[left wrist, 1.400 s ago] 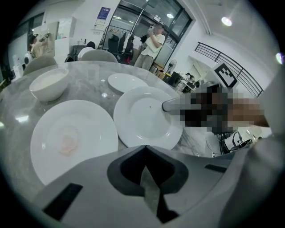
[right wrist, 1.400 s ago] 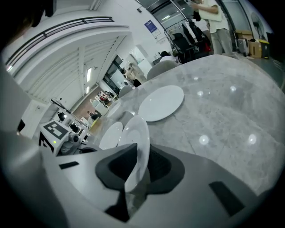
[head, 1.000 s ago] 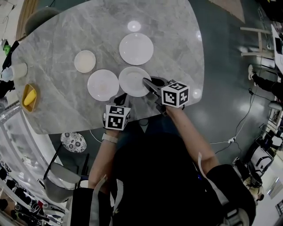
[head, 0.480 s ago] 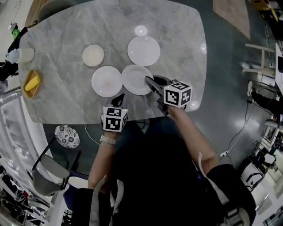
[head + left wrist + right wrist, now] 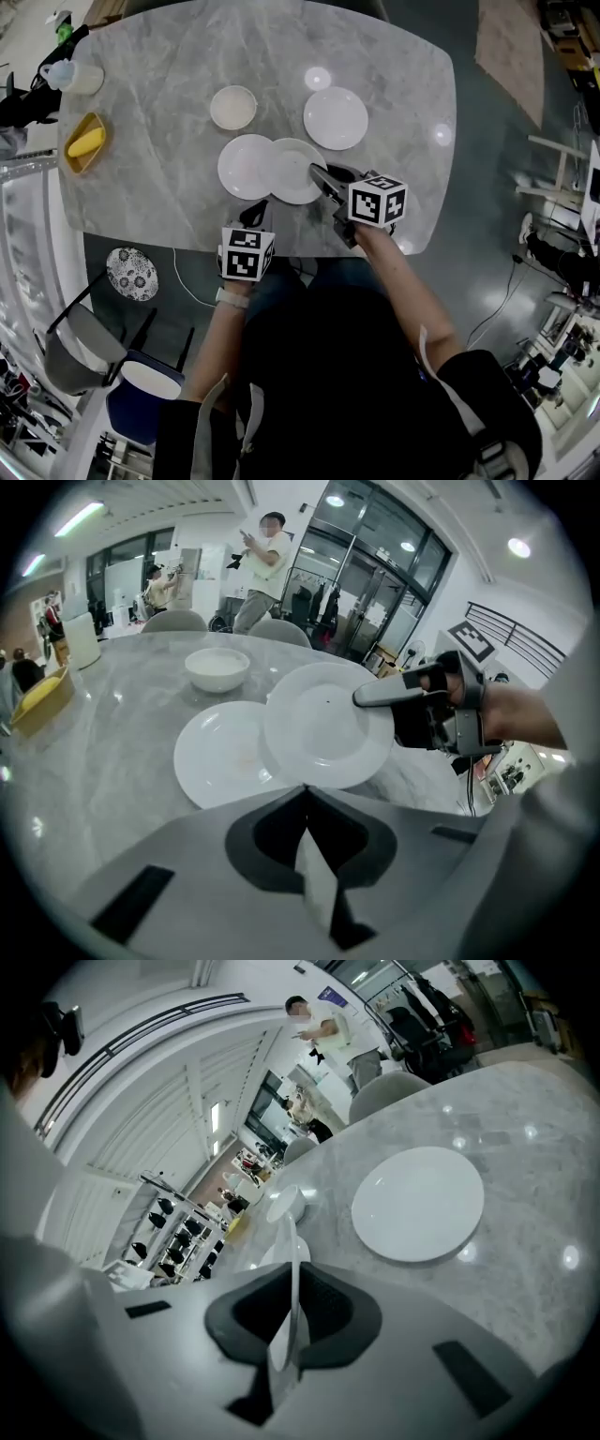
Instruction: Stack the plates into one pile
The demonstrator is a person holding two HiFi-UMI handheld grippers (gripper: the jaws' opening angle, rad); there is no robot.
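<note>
My right gripper point(image 5: 317, 173) is shut on the near right rim of a white plate point(image 5: 292, 171), which hangs just above the marble table point(image 5: 169, 197). That plate overlaps the right edge of a second white plate point(image 5: 246, 166) lying flat. In the right gripper view the held plate point(image 5: 292, 1241) shows edge-on between the jaws. A third plate point(image 5: 336, 118) lies further back right, and a small white bowl point(image 5: 233, 107) further back left. My left gripper point(image 5: 258, 211) is shut and empty at the table's front edge; from it I see the held plate point(image 5: 328, 724) and the right gripper point(image 5: 375, 696).
A yellow dish point(image 5: 84, 142) with a yellow item and a white cup point(image 5: 84, 80) sit at the table's left end. Chairs point(image 5: 84, 347) and a patterned round thing point(image 5: 131, 272) are on the floor at lower left. People stand beyond the table point(image 5: 262, 564).
The right gripper has carried its plate left, from beside the neighbouring plate to overlapping it. The left gripper stays near the front edge.
</note>
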